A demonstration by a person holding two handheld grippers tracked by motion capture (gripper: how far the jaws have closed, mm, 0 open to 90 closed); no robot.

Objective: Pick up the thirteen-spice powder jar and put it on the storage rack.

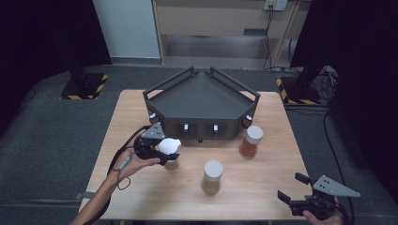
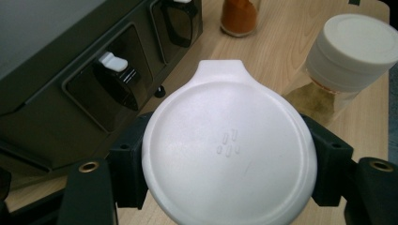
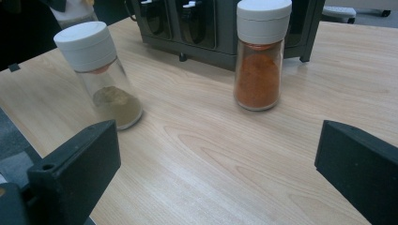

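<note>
My left gripper (image 1: 165,151) is shut on a spice jar with a round white flip lid (image 2: 230,150), just in front of the dark rack (image 1: 202,96) at its left end. The black jaws press on the lid's sides, and the jar's body is hidden under the lid. A jar of olive powder (image 1: 212,177) stands mid-table, and a jar of orange powder (image 1: 251,142) stands near the rack's right end. Both show upright in the right gripper view, olive (image 3: 101,70) and orange (image 3: 260,56). My right gripper (image 1: 291,186) hovers open at the table's front right, nothing between its jaws.
The rack's front (image 2: 117,79) has dark slots with white tabs. The wooden table (image 1: 263,187) has bare surface between the jars and its front edge. Grey carpet surrounds it, with stand bases at the back corners.
</note>
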